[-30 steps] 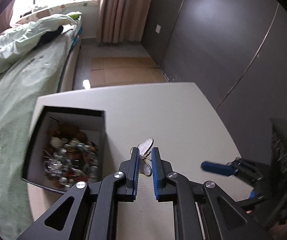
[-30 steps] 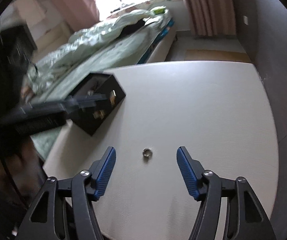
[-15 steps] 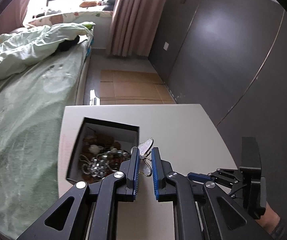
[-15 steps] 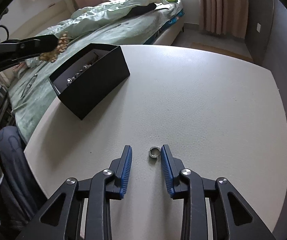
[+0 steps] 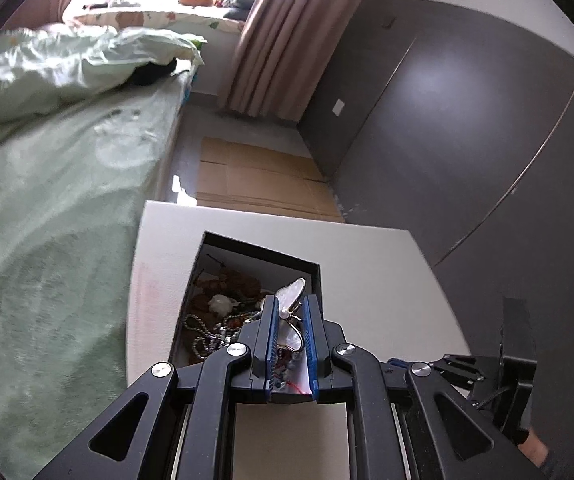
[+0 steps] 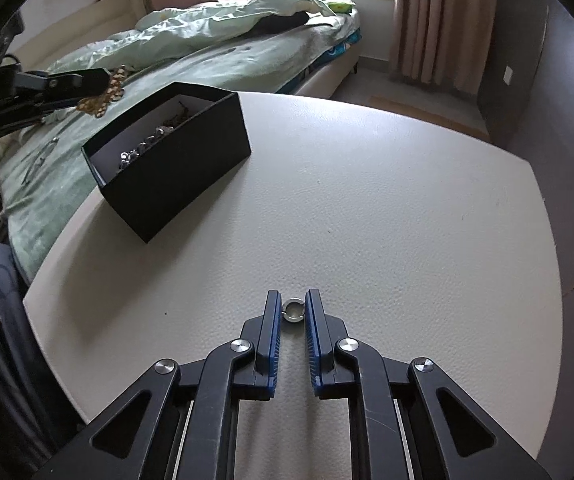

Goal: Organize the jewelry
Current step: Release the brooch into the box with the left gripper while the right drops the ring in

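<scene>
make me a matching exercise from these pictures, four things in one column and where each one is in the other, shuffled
Things:
1. ring
2. butterfly brooch
3. black box
4. beads

Places:
A. inside the black box
B. on the white table, near its bed-side edge
C. between the left gripper pads, above the box
D. on the table, between the right gripper pads

Pairs: 1-D, 2-C, 3-B, 4-A

Each wrist camera sat close behind its own fingers, angled down: the left looked over the black box [image 5: 261,254], the right across the white table [image 6: 387,208], both sharing box, table and bed [image 6: 191,52].
</scene>
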{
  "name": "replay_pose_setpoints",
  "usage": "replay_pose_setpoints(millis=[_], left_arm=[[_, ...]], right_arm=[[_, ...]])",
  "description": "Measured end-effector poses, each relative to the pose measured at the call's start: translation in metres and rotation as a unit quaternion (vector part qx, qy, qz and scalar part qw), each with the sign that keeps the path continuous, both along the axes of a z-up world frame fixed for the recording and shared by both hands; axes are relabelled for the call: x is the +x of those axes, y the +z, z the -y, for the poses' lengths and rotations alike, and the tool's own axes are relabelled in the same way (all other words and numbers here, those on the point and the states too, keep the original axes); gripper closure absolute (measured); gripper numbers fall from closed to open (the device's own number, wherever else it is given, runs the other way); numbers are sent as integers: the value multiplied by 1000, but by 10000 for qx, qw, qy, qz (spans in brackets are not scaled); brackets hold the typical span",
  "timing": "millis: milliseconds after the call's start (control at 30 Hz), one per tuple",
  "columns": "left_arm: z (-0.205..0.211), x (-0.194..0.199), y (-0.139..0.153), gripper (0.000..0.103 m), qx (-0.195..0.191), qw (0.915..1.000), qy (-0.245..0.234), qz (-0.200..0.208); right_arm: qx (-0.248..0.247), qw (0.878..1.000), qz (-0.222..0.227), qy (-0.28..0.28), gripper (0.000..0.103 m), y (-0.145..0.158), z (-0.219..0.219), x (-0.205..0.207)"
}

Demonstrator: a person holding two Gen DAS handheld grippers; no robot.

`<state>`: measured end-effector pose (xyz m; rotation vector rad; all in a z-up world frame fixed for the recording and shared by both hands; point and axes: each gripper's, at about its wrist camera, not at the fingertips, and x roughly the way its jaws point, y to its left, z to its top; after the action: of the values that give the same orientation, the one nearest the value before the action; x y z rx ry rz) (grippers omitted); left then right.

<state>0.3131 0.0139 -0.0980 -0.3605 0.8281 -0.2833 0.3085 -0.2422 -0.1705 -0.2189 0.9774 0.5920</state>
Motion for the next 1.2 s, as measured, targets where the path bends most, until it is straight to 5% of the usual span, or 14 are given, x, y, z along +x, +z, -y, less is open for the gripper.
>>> replay_pose_setpoints(millis=[33, 100, 167, 600, 1000, 1067, 1100, 1200], left_arm=[[-2, 2, -1, 83, -70, 10000, -10, -28], [-7, 3, -3, 51, -165, 9998, 17, -61], [-12, -1, 0, 37, -246, 9997, 55, 52], [-53, -23, 11, 37, -666, 9962, 461, 308], [-76, -28, 8, 35, -809, 9939, 694, 274], [-79, -30, 10, 33, -847, 9935, 699, 291], [-81, -30, 10, 30, -873, 9931, 717, 305], [-84, -34, 14, 19, -863, 9921, 823, 393]], right_arm=[[34, 10000, 25, 10, 91, 2, -1, 0], [255, 9997, 24, -22, 91, 8, -1, 1], [560, 9984, -36, -58, 91, 15, 1, 3], [1261, 9916, 158, 239, 91, 80, -54, 20], [1342, 9906, -64, 271, 90, 80, -107, 42], [1255, 9918, -177, 139, 66, 77, -111, 46], [1285, 9913, -296, 38, 42, 75, -110, 49], [1449, 9890, -218, -209, 38, 79, -97, 47]])
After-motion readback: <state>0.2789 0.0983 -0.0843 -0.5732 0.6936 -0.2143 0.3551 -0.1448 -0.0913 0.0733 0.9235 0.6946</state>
